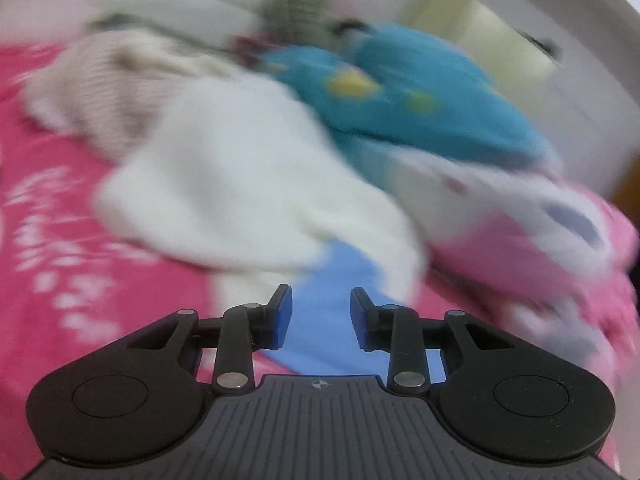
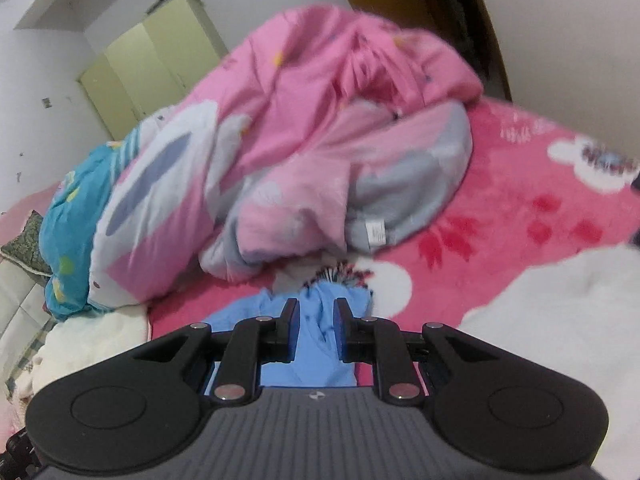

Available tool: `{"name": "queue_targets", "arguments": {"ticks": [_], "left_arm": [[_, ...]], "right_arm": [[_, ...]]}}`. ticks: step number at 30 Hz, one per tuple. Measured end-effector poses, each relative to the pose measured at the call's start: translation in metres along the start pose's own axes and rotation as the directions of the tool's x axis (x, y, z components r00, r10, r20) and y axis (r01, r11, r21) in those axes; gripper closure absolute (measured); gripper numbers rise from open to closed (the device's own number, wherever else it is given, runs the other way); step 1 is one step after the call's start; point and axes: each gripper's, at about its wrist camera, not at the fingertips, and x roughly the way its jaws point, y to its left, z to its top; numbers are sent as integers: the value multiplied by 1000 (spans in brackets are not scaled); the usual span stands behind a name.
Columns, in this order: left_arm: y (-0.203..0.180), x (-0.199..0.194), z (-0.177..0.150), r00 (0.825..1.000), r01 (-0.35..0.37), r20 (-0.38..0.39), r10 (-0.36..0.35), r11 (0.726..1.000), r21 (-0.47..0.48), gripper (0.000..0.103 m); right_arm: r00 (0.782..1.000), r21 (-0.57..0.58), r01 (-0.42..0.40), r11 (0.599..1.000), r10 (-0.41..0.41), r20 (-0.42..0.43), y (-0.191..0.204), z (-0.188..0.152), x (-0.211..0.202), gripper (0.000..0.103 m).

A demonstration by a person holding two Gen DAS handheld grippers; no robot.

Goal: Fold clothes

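**Here, both grippers over the blue garment**

Here, the left gripper (image 1: 321, 318) stood with its fingers apart, a clear gap between the blue pads, and nothing was caught in that gap. Behind the gap lay the blue garment (image 1: 332, 320), spread on the pink bedcover (image 1: 52, 240). The left wrist view was badly smeared by motion, so details there were hard to read. A white fluffy garment (image 1: 240, 184) lay just beyond the fingers, overlapping the far end of the blue cloth. Past it sat a beige ribbed garment (image 1: 104, 92) to the left and a teal quilt (image 1: 420, 100) with yellow spots to the right.

The right gripper (image 2: 316, 330) had its fingers drawn closer, with bunched blue garment (image 2: 316, 320) rising in the narrow space between the pads. Whether the pads actually pinched the cloth could not be told, as a slim gap showed on either side. A striped, multicoloured edge (image 2: 340, 274) showed at the cloth's far end. Beyond it a pink quilt (image 2: 304, 120) was heaped on the bedcover, and a pale green wardrobe (image 2: 148, 60) stood against the white wall. Another white fluffy cloth (image 2: 560, 312) lay to the right.
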Motion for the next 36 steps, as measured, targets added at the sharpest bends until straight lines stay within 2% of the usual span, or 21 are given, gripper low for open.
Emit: {"name": "queue_targets", "arguments": {"ticks": [2,4,6,9,12,16,17,18,19,20,22,24,25,26,28,30,32,33,34,36], "left_arm": [[-36,9,-13,995,77,-69,-71,994,77,71],[-71,19,-27,980,157,-144,-136,976,148,70],[-98,35,-50,951,246,-239,-197,949,197,70],[-124,63,-91,895,363,-364,-258,895,260,70],[-131,84,-126,856,432,-434,-279,848,307,70],[-117,103,-152,826,484,-462,-321,825,293,70],[-113,106,-155,822,496,-461,-334,819,290,70],[-110,107,-157,817,508,-457,-352,814,282,70],[-107,109,-156,810,517,-458,-366,814,264,70],[-105,111,-155,803,525,-460,-380,815,244,70],[-102,113,-153,793,535,-461,-397,817,217,70],[-102,114,-153,791,537,-461,-402,818,208,70],[-102,114,-153,790,538,-461,-404,818,204,70],[-102,114,-153,788,539,-461,-407,818,199,70],[-101,114,-153,786,541,-461,-412,819,191,70],[-101,115,-153,784,543,-461,-417,820,182,70],[-100,115,-153,781,545,-461,-422,820,173,70],[-100,115,-153,780,546,-460,-424,821,168,70],[-100,116,-153,779,547,-460,-427,821,164,70],[-100,116,-153,776,549,-460,-431,822,155,70]], "right_arm": [[999,20,-18,1000,19,-48,-8,-1,20,84],[994,40,-24,999,29,-106,-12,-3,52,83],[990,62,-16,998,24,-138,-15,-4,83,80],[988,59,45,997,-36,-147,-17,-5,128,69],[984,101,91,991,-74,-162,-25,-9,171,62],[977,81,162,983,-149,-153,-31,-17,213,56],[978,63,154,986,-143,-154,-32,-19,219,57],[978,45,145,988,-137,-154,-34,-22,226,64],[980,30,133,991,-127,-150,-35,-25,229,86],[982,7,129,992,-127,-141,-33,-26,229,100],[993,-83,99,992,-104,-58,-18,-27,216,101],[999,-253,29,967,-23,25,13,-34,197,101],[998,-339,-3,941,24,58,29,-38,188,101],[995,-447,-53,893,86,55,48,-48,183,101],[990,-628,-115,769,138,-12,79,-76,178,98],[990,-787,-131,603,114,-78,103,-113,176,94],[988,-867,-154,473,94,-124,114,-143,167,83],[986,-897,-167,409,84,-145,119,-158,163,72],[981,-900,-194,390,93,-172,118,-162,154,66],[968,-901,-249,355,110,-224,118,-172,136,65]]}}
